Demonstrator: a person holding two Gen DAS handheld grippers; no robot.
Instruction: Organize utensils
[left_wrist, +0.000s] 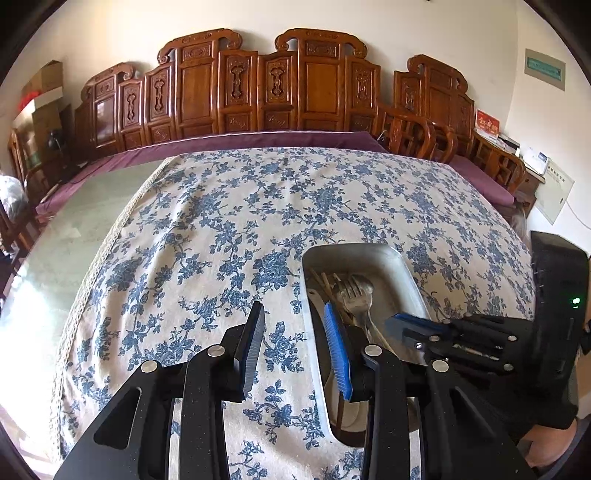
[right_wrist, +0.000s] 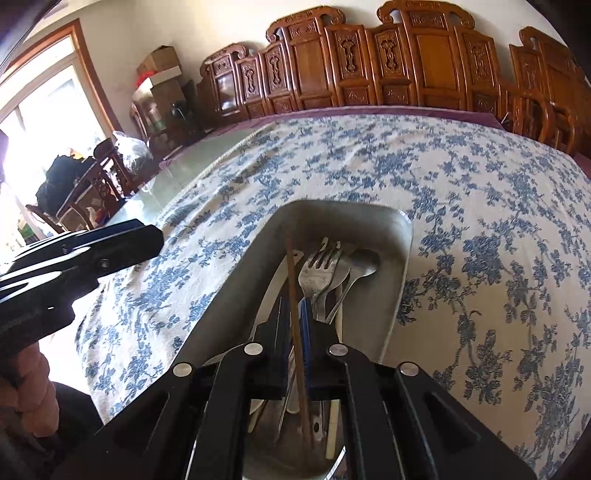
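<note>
Right wrist: right claw (right_wrist: 295, 325) clamped on chopstick (right_wrist: 291, 280) inside tray (right_wrist: 404, 229); left claw (left_wrist: 295, 343) partly open, empty, straddling tray rim

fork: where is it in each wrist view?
Left wrist: fork right of centre, in the metal tray, above the left claw's blue pad.
Right wrist: fork at centre, just beyond the right claw.
Shared landmark: the tray's far rim.
</note>
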